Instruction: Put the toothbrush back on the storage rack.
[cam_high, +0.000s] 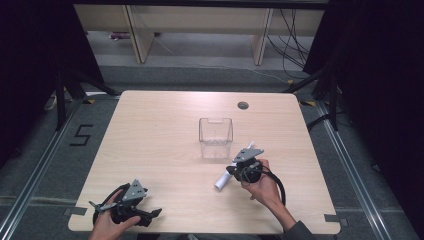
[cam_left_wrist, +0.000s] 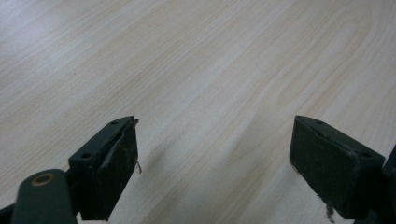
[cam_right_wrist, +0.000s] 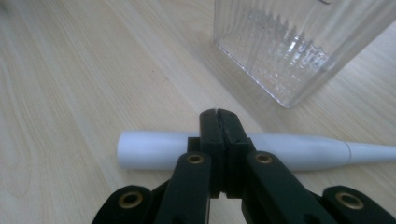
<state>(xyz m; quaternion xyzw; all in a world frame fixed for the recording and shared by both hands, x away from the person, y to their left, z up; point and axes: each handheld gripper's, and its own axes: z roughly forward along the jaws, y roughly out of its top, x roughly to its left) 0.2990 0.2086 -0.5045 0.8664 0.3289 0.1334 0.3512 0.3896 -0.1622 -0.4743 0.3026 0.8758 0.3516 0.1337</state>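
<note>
- Fingers of the left gripper (cam_high: 150, 214) stand wide apart with nothing between them; in the left gripper view each is a blunt black block (cam_left_wrist: 109, 165) with a worn pad face and a stray fibre at its edge, set over pale wood grain.
- Left hand (cam_high: 107, 225) holds that gripper at the near left corner of the surface (cam_high: 150, 135), a light wood-grain top with rounded corners; the forearm is cut off by the bottom edge.
- Clear plastic container (cam_high: 216, 137), square and open-topped with ribbed walls, stands upright near the middle; its top is cut off in the right gripper view.
- White handle-like object (cam_high: 221, 180), smooth and tapering toward one end, lies flat just near of the container; what it is cannot be told.
- Right gripper (cam_right_wrist: 218, 116) has its fingers pressed together, just above the white object's middle, hiding part of it; whether they touch it is unclear.
- Right hand (cam_high: 265, 187) grips that gripper.
</note>
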